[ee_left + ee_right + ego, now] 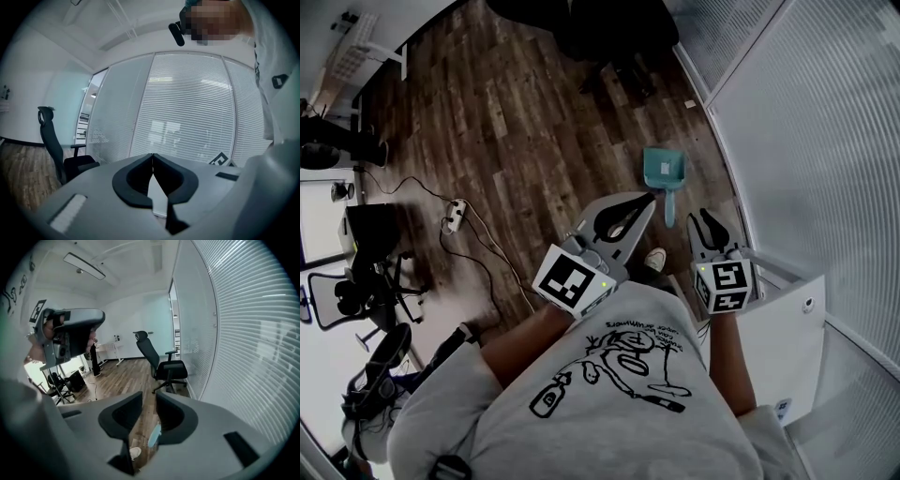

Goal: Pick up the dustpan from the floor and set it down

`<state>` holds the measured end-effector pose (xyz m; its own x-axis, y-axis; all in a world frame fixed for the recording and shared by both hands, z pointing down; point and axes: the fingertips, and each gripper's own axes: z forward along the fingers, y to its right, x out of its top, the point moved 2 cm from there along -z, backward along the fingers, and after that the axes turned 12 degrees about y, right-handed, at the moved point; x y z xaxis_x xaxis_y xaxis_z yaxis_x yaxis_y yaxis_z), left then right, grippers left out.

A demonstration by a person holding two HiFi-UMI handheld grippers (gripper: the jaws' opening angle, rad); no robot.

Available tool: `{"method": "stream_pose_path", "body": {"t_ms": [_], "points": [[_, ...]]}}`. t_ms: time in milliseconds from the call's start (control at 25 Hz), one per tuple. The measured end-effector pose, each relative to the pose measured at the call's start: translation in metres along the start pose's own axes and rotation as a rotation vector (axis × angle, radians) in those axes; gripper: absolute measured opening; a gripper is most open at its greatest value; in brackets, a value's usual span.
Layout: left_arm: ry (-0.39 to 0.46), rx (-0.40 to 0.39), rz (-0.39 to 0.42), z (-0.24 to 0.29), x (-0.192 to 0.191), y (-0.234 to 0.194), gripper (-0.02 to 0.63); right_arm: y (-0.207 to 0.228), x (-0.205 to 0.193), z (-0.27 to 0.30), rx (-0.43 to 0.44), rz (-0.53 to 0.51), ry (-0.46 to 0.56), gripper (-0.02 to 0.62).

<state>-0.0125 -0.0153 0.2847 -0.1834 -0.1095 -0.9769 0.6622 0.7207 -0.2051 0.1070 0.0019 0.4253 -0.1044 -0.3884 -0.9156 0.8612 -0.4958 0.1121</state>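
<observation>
Wood floor (534, 122) holds the dustpan (663, 169). My right gripper (703, 217) is barely open and my left gripper (643, 202) is closed, empty. I think that small gap could knock the handle away.

Left fingers (136, 180) together, right fingers (123, 417) apart

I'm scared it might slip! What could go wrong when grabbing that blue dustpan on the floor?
The right gripper has its jaws only slightly apart, so it might bump the thin handle of the dustpan instead of closing round it. The dustpan lies near the glass wall, so a nudge could knock it against that.
</observation>
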Motion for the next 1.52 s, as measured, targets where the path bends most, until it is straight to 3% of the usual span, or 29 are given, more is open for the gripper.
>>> {"method": "stream_pose_path", "body": {"t_ms": [1520], "points": [[-0.074,0.030,-0.052,-0.017,-0.030,-0.017,0.002,0.032,-0.183,0.082,0.060,0.182,-0.300,0.153]]}}
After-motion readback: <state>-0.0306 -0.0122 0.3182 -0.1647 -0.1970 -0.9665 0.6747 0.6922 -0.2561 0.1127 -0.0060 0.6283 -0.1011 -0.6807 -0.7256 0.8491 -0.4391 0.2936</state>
